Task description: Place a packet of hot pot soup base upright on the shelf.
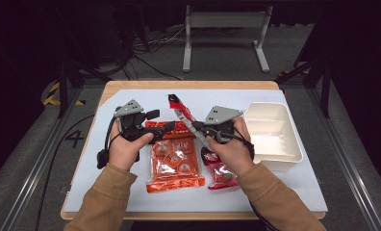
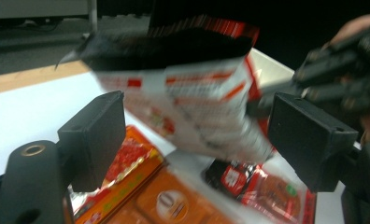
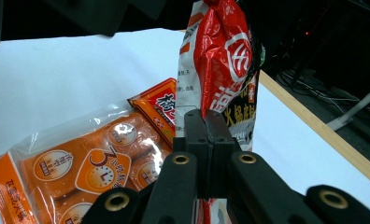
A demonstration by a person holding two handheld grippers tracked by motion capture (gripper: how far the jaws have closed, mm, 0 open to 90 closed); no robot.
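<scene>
My right gripper (image 1: 198,128) is shut on the lower edge of a red, white and black snack packet (image 1: 181,113) and holds it up above the table. In the right gripper view the pads (image 3: 205,126) pinch the packet (image 3: 220,60), which stands upright. My left gripper (image 1: 160,121) is open just left of it. In the left gripper view its jaws (image 2: 199,140) stand wide, with the blurred packet (image 2: 192,93) hanging beyond them, untouched. A large orange snack bag (image 1: 174,163) lies flat on the white mat below both grippers.
A small red packet (image 1: 222,175) lies beside the orange bag, under my right hand. An empty white plastic tub (image 1: 273,134) stands at the right of the mat (image 1: 131,192). The wooden table edge (image 1: 188,84) runs along the back.
</scene>
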